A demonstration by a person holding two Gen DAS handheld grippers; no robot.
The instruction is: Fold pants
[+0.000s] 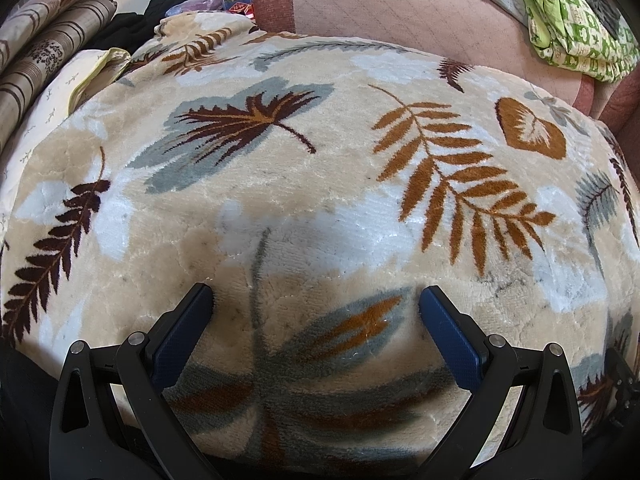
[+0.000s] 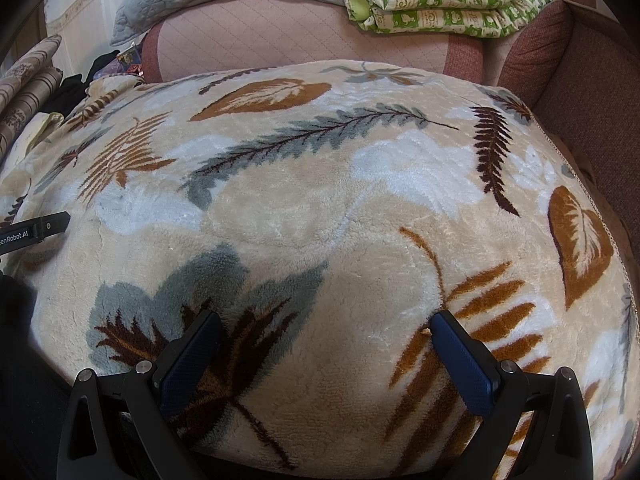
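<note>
Leaf-print blanket (image 1: 320,184), left gripper (image 1: 316,300) and right gripper (image 2: 326,324) spread wide above it

1. Both my wrist views are evenly lit by soft, diffuse indoor light; nothing is dim and I see no hard glare.
2. In my left view a soft grey shadow lies on the blanket (image 1: 320,184) just above my left gripper (image 1: 316,304), at lower centre.
3. In my right view a fainter shadow sits between the fingers of my right gripper (image 2: 326,330).
4. The plush pile gives a slight sheen on the pale patches.
5. Fisheye distortion bulges the blanket into a dome; edges curve strongly.
6. Corners fall to black vignette in both frames.
7. Centre is sharp; far upper-left clutter looks softer.
</note>
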